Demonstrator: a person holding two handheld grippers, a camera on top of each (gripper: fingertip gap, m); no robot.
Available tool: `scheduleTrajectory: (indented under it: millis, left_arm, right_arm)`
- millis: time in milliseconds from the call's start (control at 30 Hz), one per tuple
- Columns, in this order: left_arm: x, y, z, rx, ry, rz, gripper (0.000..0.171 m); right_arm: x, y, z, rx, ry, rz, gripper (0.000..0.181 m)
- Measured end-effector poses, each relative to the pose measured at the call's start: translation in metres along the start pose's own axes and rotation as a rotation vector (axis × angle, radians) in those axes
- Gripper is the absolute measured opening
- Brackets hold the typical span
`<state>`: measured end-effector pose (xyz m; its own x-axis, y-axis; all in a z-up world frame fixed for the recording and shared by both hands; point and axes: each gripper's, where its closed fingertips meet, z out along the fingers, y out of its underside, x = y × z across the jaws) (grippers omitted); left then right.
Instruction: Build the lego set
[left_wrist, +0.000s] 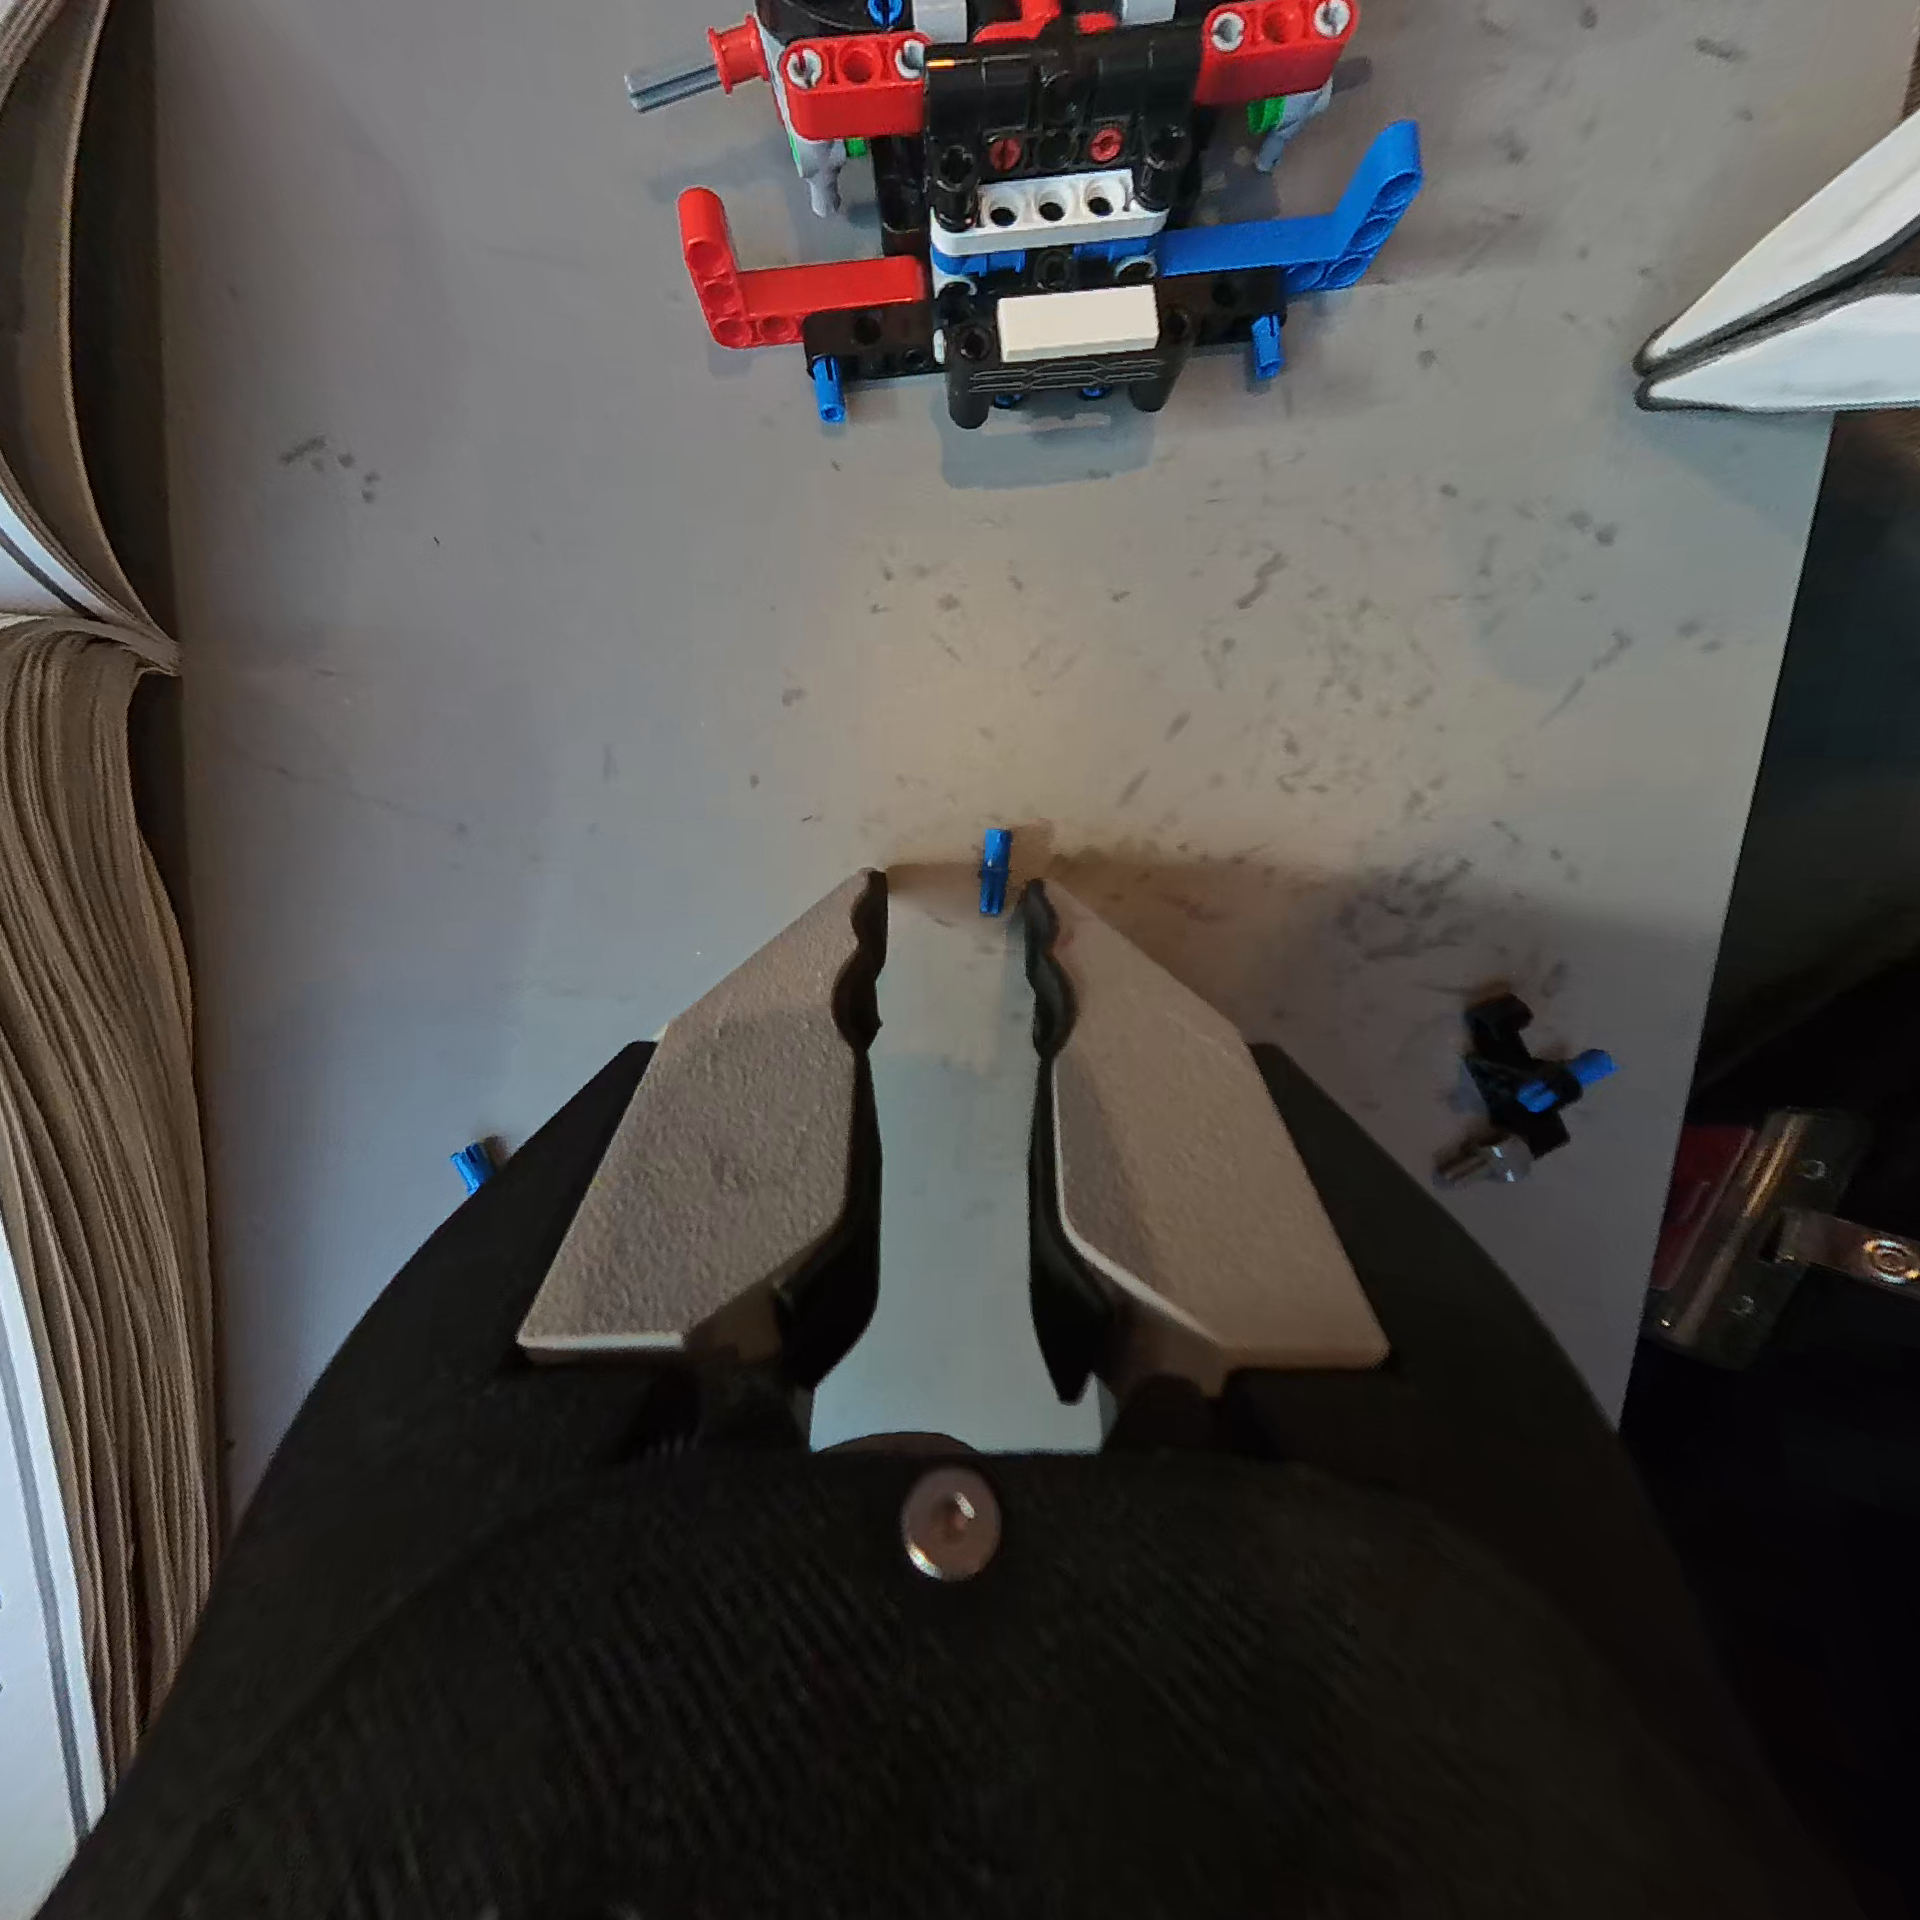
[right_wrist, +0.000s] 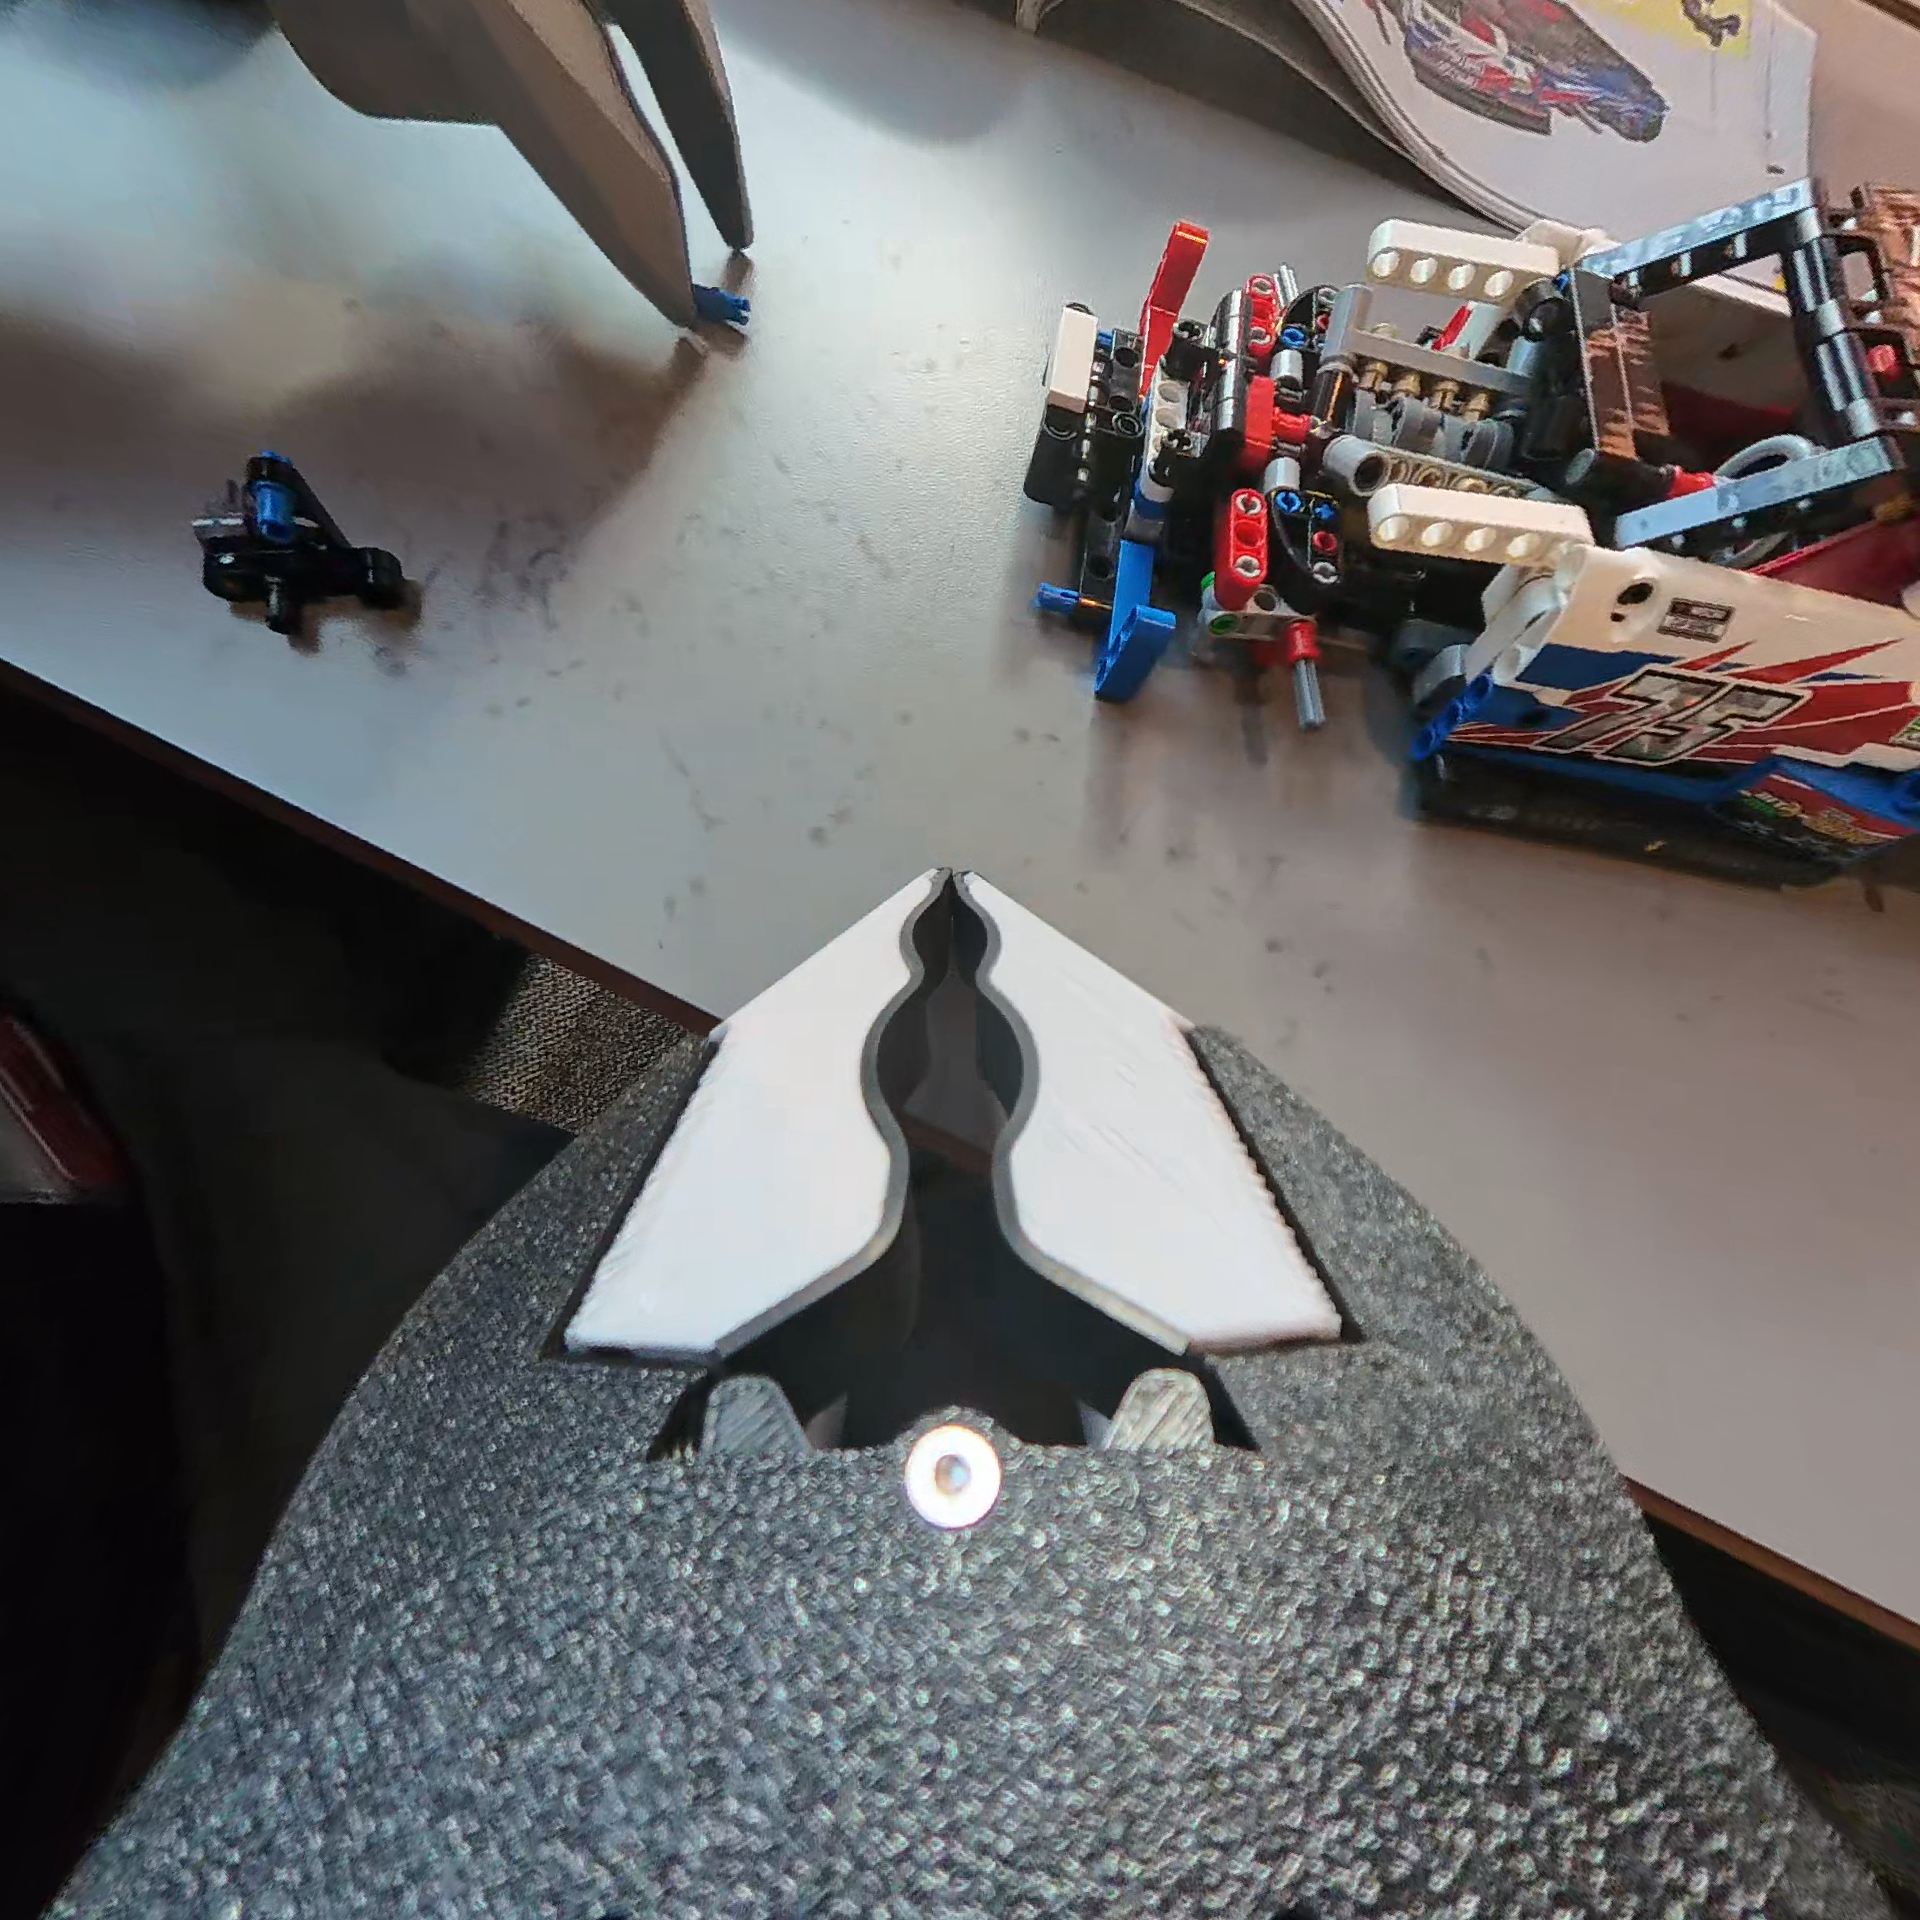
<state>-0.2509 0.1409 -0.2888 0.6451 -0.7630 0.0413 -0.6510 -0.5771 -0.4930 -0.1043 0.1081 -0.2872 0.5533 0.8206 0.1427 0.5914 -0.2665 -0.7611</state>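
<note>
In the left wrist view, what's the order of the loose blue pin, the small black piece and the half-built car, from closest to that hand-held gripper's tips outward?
1. Blue pin, right at the open left hand-held gripper tips.
2. Small black piece, off to the right.
3. Half-built car, far ahead at the top.

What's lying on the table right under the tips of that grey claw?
A small blue pin lies on the grey table between the open left claw's tips. Another blue pin peeks out beside its body; anything beneath the body is hidden.
</note>
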Motion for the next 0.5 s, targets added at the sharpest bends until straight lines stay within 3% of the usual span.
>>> scheduleTrajectory:
  millis: [267,500]
  left_arm:
    - [0.0025,0.0072,-0.0037,-0.001,-0.023,0.019,0.03]
    - [0.0051,0.0032,-0.0011,0.008,-0.015,0.055,0.025]
  right_arm:
    - [0.0066,0.0019,0.0003,0.013,0.017,0.021,0.0]
    - [0.0098,0.0007,0.0028,0.005,0.037,0.054,0.0]
